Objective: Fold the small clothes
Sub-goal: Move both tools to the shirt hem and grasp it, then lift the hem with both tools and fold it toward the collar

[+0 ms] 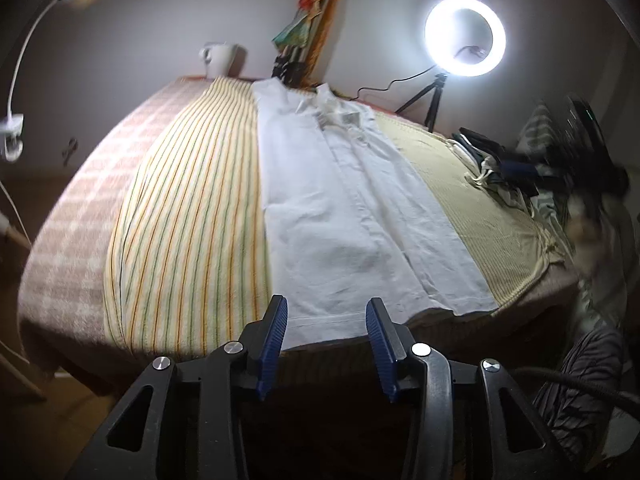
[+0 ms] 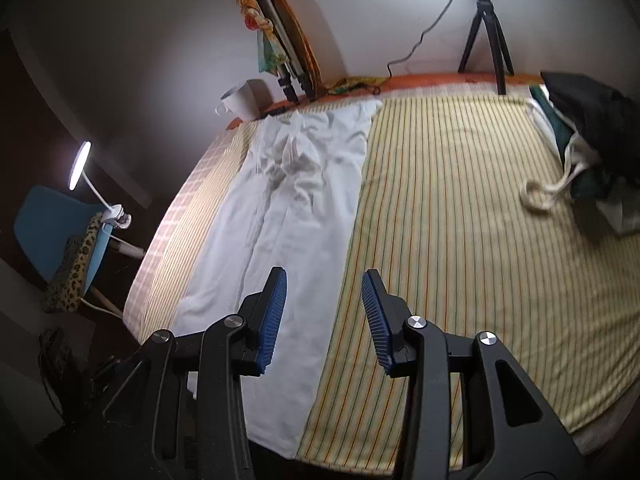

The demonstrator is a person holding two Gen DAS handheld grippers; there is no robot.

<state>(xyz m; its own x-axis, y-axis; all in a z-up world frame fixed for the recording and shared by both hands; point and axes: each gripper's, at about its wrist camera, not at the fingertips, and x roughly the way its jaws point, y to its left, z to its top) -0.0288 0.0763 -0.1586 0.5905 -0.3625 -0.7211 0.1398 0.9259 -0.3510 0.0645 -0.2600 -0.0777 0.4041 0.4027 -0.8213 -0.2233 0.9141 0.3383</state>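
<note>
A white shirt lies flat in a long narrow strip on the striped cloth, its collar toward the far wall. My left gripper hovers over the shirt's near hem, open, with nothing between its blue pads. In the right wrist view the same white shirt runs from the far edge to the near edge of the striped cloth. My right gripper hangs above the shirt's right edge, open and empty.
A pile of dark and pale clothes sits at the far right of the table. A ring light on a tripod, a white mug and a clip lamp stand around the edges. A blue chair is at left.
</note>
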